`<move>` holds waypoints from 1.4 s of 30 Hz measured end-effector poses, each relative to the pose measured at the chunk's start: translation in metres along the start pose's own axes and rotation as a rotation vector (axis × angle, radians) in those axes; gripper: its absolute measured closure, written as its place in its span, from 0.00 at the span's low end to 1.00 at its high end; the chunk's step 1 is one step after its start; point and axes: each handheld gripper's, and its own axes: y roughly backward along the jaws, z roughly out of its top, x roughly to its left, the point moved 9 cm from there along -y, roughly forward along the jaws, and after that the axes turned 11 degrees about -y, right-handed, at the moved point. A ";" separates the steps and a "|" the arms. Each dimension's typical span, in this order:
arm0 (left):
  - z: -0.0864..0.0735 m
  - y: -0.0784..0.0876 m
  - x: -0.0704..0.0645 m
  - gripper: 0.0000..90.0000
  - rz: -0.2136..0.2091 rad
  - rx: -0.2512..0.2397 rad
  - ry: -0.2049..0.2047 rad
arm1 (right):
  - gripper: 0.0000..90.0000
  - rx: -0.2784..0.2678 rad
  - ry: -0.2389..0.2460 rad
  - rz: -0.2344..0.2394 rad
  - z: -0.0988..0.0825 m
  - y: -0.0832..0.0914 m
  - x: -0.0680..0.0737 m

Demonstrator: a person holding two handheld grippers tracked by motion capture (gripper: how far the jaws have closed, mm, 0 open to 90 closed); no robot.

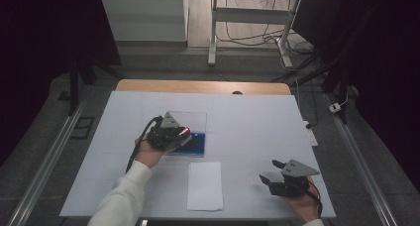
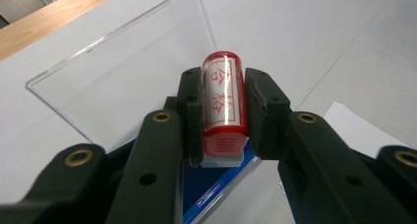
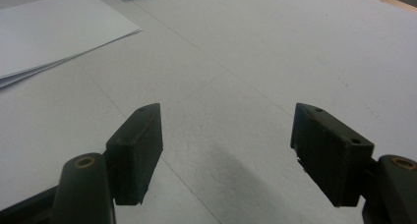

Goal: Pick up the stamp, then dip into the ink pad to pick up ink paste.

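Note:
My left gripper is shut on a red cylindrical stamp with red characters on its white label. It holds the stamp just above a blue ink pad case whose clear lid stands open. From above, the left gripper hovers over the blue case left of the table's middle. A white stack of paper lies near the front edge. My right gripper stands open over bare table, with nothing between its pads; from above the right gripper rests at the front right.
The table is covered by a pale sheet, with a wooden edge at the back. The paper stack's corner lies at the upper left of the right gripper view. Beyond the table, desk legs and cables stand on the floor.

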 end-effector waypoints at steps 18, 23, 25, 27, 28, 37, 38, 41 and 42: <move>-0.008 -0.016 0.002 0.78 -0.032 0.048 -0.027 | 0.31 -0.001 0.004 0.014 0.001 -0.001 0.004; -0.010 -0.022 0.002 0.78 -0.036 0.066 -0.024 | 0.31 -0.004 0.000 0.012 0.001 0.000 0.003; -0.011 -0.023 0.002 0.78 -0.034 0.068 -0.026 | 0.31 -0.003 0.000 0.012 0.001 -0.001 0.003; -0.012 -0.025 0.003 0.78 -0.033 0.074 -0.025 | 0.31 -0.002 0.000 0.014 0.000 -0.001 0.003; -0.013 -0.027 0.004 0.78 -0.032 0.076 -0.023 | 0.31 -0.002 -0.001 0.015 0.000 -0.001 0.003; -0.018 -0.036 0.007 0.78 -0.027 0.088 -0.015 | 0.31 -0.001 -0.001 0.004 -0.001 0.001 0.001; -0.018 -0.037 0.007 0.78 -0.028 0.088 -0.015 | 0.31 0.000 -0.002 0.004 -0.001 0.001 0.001; -0.018 -0.038 0.007 0.78 -0.029 0.086 -0.019 | 0.31 0.001 0.000 0.010 -0.002 0.000 0.002; -0.018 -0.038 0.007 0.78 -0.029 0.087 -0.019 | 0.31 0.002 0.001 0.011 -0.002 0.000 0.002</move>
